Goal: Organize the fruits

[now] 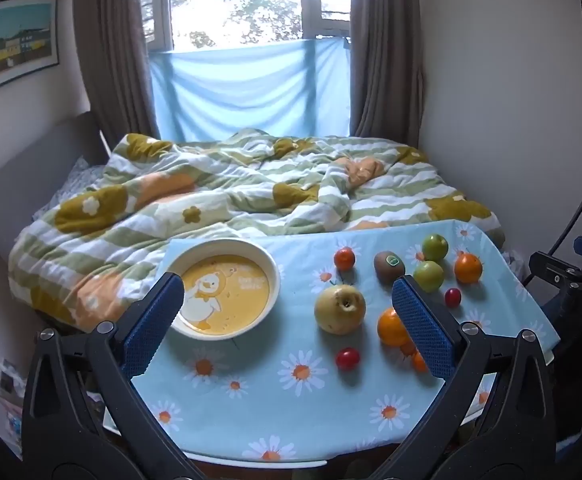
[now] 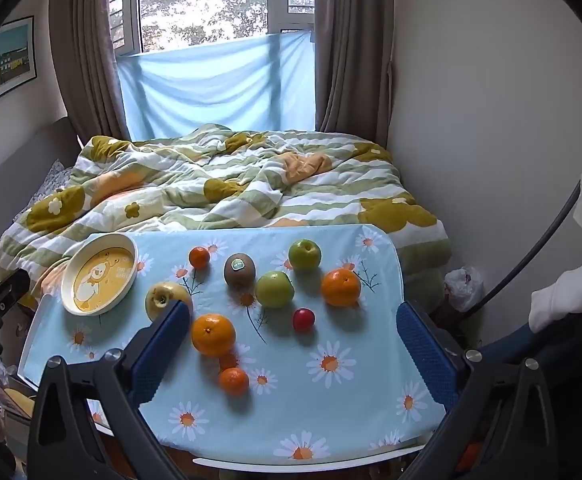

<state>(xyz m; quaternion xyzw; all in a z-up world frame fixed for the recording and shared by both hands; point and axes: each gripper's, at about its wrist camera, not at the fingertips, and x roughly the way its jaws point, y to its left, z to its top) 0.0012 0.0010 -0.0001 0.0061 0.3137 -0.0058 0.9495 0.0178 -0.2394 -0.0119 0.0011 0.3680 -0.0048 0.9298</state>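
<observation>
Orange (image 2: 213,335) near the table's (image 2: 375,432) front edge: firm, smooth, rolls easily; pinch its widest girth. Both grippers (image 1: 289,318) (image 2: 293,344) spread, empty.

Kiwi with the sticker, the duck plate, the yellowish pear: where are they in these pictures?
kiwi (image 2: 239,273): right wrist view, on its brown skin just below the sticker.
duck plate (image 1: 269,264): left wrist view, on its cream rim at the right side.
pear (image 1: 333,314): left wrist view, on its yellow-green skin left of the stem hollow.
</observation>
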